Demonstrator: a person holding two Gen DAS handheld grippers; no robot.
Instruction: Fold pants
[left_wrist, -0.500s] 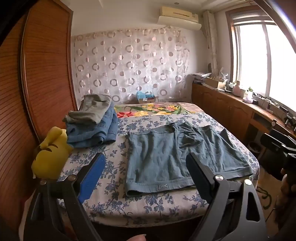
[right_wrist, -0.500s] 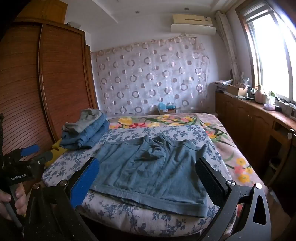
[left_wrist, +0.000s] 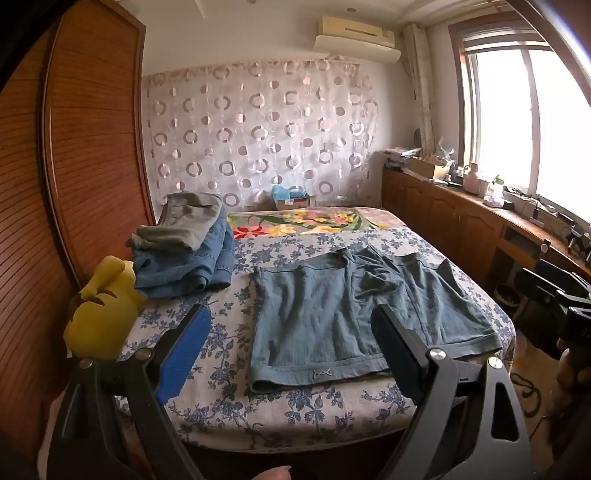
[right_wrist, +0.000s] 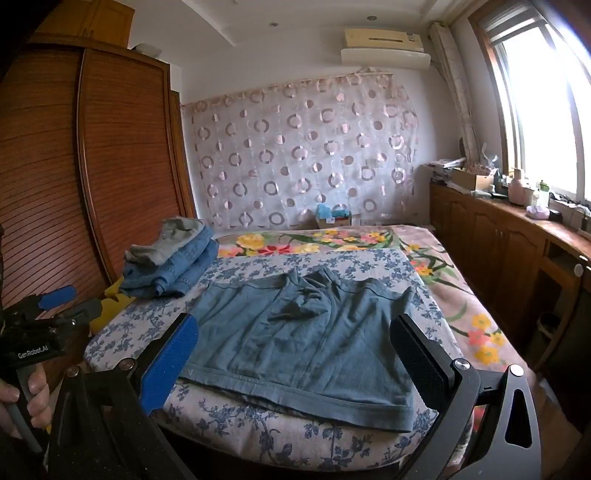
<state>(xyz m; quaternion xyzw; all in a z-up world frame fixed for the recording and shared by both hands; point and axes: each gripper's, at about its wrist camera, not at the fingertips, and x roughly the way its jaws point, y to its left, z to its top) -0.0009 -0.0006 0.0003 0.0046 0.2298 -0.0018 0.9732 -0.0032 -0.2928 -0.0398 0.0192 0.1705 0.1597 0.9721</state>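
**Shorts spread flat on the bed, both grippers hanging wide above the near edge**

A pair of blue-grey shorts (left_wrist: 354, 314) lies spread flat on the flowered bed (left_wrist: 229, 391), hems toward the foot edge, waistband toward the far wall, with a bunched ridge of cloth at the crotch. The left gripper (left_wrist: 291, 354) and the right gripper (right_wrist: 295, 358) each hover short of the hem, fingers spread apart, holding nothing.

Likely trouble: the bunched middle could get folded in and leave a lump, a pinch might catch only the top layer of a leg, or take the bedsheet with it. The right hem sits close to the mattress corner, so a tug could slide it off. A stack of folded clothes (left_wrist: 188, 251) and a yellow soft toy (left_wrist: 101, 310) lie left, well apart from the shorts.

The left view shows the small emblem on the hem and the toy whole; the right view shows the left gripper from outside, held in a hand (right_wrist: 26, 395)
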